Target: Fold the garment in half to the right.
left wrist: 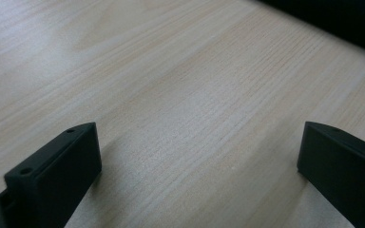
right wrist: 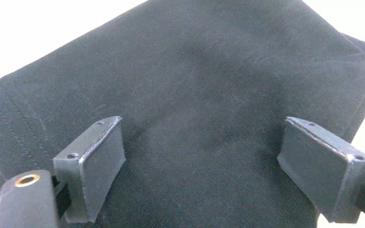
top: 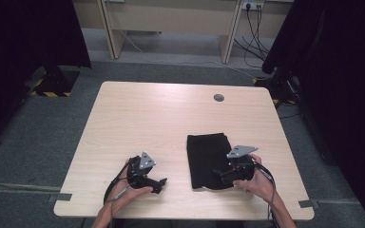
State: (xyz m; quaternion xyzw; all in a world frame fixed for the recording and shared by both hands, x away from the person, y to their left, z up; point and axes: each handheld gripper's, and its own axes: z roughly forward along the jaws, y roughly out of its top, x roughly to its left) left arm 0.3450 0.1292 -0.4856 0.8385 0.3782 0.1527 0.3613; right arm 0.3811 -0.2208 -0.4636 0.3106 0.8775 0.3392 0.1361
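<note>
In the lower right of the high view, your right gripper (top: 220, 174) hangs over the near part of a folded black cloth (top: 206, 156), which lies on the light wooden table (top: 142, 118) right of its middle. In the right gripper view, its 2 jaws stand wide apart with nothing pinched — the cloth (right wrist: 209, 85) spreads beneath them, a stitched hem at the left of the frame, its far corner cut off at the upper right. Whether the pads rest on the fabric is hard to make out. In the lower left of the high view, your left gripper (top: 161, 183) sits low over bare tabletop, well apart from the cloth. Its own view shows the jaws spread wide over wood grain (left wrist: 185, 104) — a dark blur fills the upper right corner, too vague to name.
</note>
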